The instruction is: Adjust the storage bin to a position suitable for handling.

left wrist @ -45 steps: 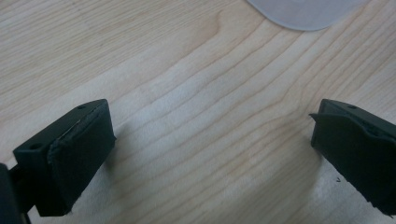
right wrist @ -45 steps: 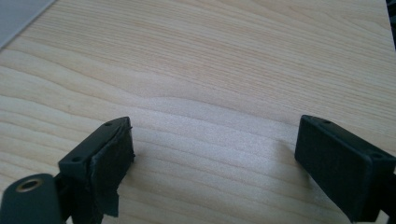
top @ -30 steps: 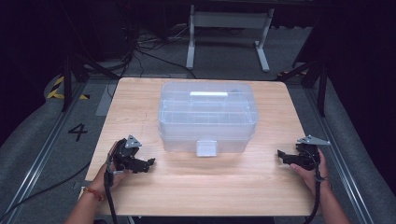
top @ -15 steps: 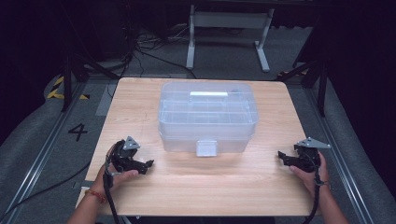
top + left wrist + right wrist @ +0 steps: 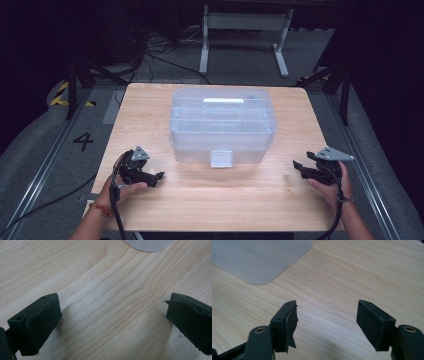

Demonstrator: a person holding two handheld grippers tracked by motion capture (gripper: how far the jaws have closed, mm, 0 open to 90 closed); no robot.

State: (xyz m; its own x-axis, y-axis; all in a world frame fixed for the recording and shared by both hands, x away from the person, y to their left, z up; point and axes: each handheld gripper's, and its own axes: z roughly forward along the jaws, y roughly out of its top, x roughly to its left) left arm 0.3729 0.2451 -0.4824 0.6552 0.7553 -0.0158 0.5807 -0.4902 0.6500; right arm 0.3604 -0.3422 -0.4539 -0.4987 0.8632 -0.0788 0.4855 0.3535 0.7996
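L gripper (image 5: pixel 159 175) sits lower left of the high view, held in the left hand (image 5: pixel 125 177), forearm coming up from the bottom edge; jaws point right, toward frame centre. In the left gripper view its jaws stand wide apart, nothing btwn them. R gripper (image 5: pixel 297 166) is lower right of the high view, in the right hand (image 5: pixel 332 184), jaws pointing left. Its jaws have just been closing, w/ a clear gap left and nothing btwn them.
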